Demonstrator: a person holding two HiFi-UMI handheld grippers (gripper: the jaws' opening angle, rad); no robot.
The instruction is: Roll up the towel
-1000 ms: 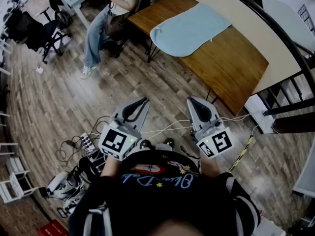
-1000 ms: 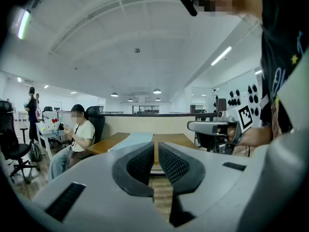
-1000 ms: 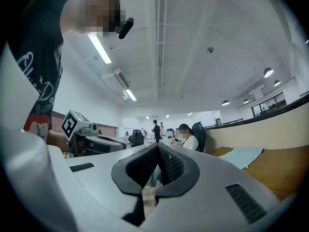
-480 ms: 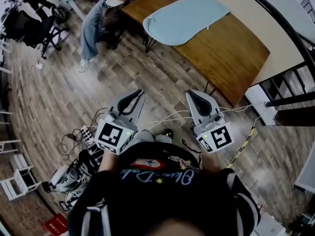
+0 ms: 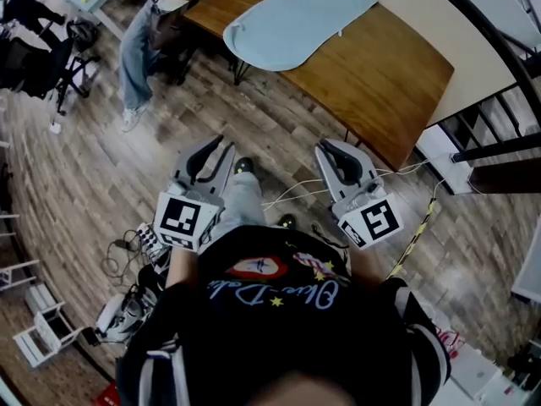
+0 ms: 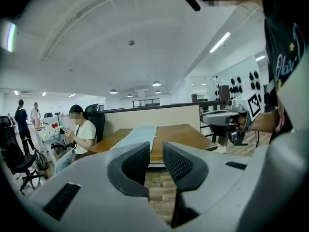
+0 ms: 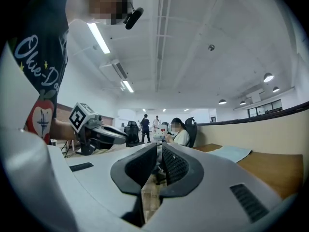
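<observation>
A light blue towel (image 5: 296, 19) lies spread flat on the brown wooden table (image 5: 389, 74), well ahead of both grippers. My left gripper (image 5: 213, 145) hangs over the wooden floor, short of the table. Its jaws are opening, with a narrow gap and nothing between them (image 6: 155, 146). My right gripper (image 5: 331, 147) is level with it, also over the floor, shut and holding nothing (image 7: 159, 149). The left gripper view has the towel (image 6: 140, 136) straight ahead on the table (image 6: 181, 135). In the right gripper view the towel (image 7: 235, 152) is off to the right.
A seated person (image 5: 139, 24) is at the table's far left end. Cables and a power strip (image 5: 144, 242) lie on the floor at the left. A black railing (image 5: 486, 53) and a white box (image 5: 435, 146) stand to the right of the table.
Both grippers have moved forward towards the table, which now sits nearer and further left in the head view. A leg of the person carrying them now shows between the grippers.
</observation>
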